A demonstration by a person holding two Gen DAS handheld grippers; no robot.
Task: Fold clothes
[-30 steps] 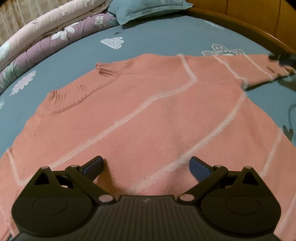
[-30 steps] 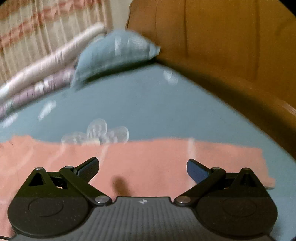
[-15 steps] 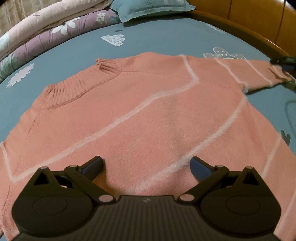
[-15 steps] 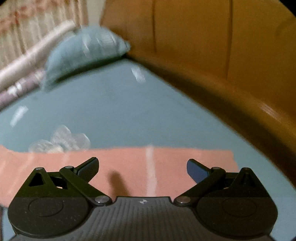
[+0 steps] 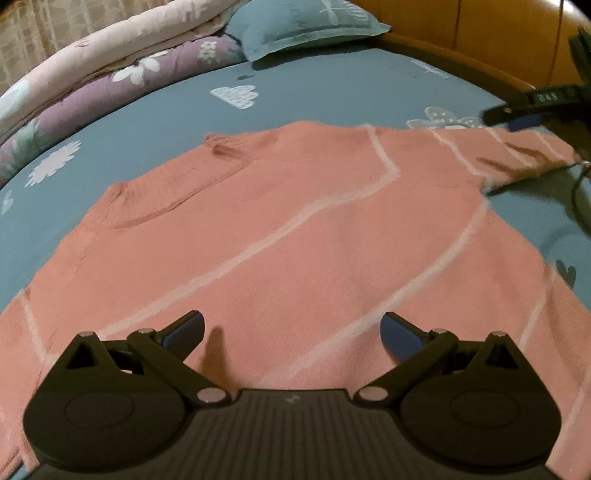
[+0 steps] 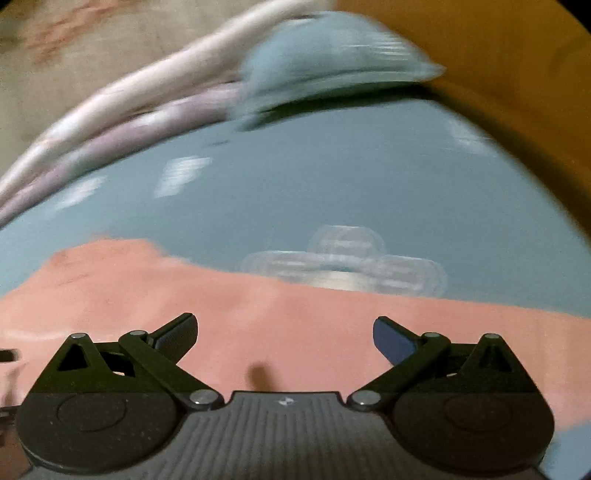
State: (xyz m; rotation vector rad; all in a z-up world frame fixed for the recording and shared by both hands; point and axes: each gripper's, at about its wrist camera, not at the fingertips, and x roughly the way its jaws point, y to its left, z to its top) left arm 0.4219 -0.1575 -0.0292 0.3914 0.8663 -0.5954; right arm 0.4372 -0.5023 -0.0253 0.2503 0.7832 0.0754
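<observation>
Across the blue bed sheet [image 5: 332,92] a pink sweater [image 5: 295,229] lies spread flat, its ribbed collar [image 5: 166,199] toward the far left and thin white lines running slantwise over its body. One sleeve [image 5: 517,155] stretches away to the right, near the wooden bed frame [image 5: 480,40].

Low over the sweater's body hangs the left claw [image 5: 291,328], its fingers spread wide with nothing between them — released, with its shadow on the knit just beneath. The blue-padded fingertips [image 5: 397,332] are close above the fabric; whether they touch it I cannot tell.

From the left wrist view the right claw [image 5: 524,114] shows at the far right edge, dark and partly cut off, just over the outer end of the sleeve. In its own view, which is smeared by motion blur, the right claw [image 6: 284,332] is likewise released, its fingers wide apart over a pink band of sleeve [image 6: 295,325], gripping nothing. A pale flower print [image 6: 343,262] on the sheet sits just beyond the sleeve's far edge.

At the head of the bed lies a blue pillow [image 5: 306,26], and beside it, along the left, rolled quilts — a pale pink one [image 5: 110,48] above a purple flowered one [image 5: 110,92].
</observation>
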